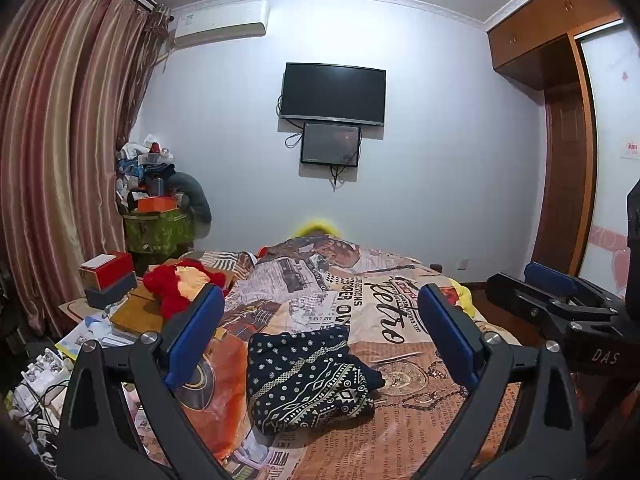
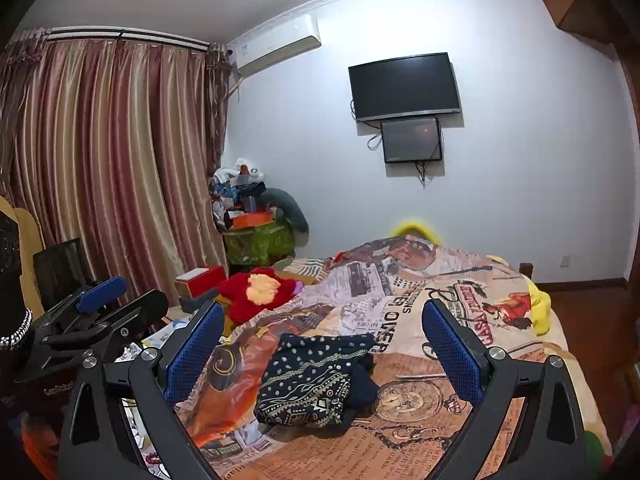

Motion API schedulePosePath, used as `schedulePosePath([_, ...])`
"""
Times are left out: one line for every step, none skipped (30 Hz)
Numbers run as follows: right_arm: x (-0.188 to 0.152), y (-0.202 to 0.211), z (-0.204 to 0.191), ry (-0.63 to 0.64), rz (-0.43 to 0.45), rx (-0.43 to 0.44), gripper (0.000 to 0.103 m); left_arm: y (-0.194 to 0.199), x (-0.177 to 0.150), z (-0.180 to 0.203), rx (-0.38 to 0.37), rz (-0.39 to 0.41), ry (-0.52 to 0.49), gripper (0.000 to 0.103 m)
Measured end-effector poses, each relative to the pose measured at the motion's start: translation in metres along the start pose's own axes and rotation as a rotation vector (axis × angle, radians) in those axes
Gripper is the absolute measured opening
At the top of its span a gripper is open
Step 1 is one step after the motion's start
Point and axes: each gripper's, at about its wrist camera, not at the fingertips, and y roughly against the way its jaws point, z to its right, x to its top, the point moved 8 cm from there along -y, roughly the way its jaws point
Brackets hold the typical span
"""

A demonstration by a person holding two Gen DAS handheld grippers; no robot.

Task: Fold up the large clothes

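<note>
A crumpled navy patterned garment (image 1: 308,376) (image 2: 320,378) is seen lying on the near part of the bed (image 1: 400,412) (image 2: 420,432). The left tongs (image 1: 320,336) and right tongs (image 2: 322,346) are held spread wide, empty, above it, with a red plush toy (image 1: 172,288) (image 2: 256,290) further left

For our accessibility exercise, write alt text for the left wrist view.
Open left tongs hover over a crumpled dark patterned garment lying on a bed's newspaper-print cover. The right tongs show at the right edge; a television hangs on the far wall.
</note>
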Motion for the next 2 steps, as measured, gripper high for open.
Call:
schedulePosePath([-0.0001,0.0000,0.0003,0.000,0.000,0.000,0.099,0.0002,-0.0002,0.0006,0.002,0.001,-0.001,0.098])
schedulePosePath([-0.0004,0.0000,0.0006,0.000,0.000,0.000,0.099,0.0001,-0.0001,0.0006,0.004,0.001,0.000,0.098])
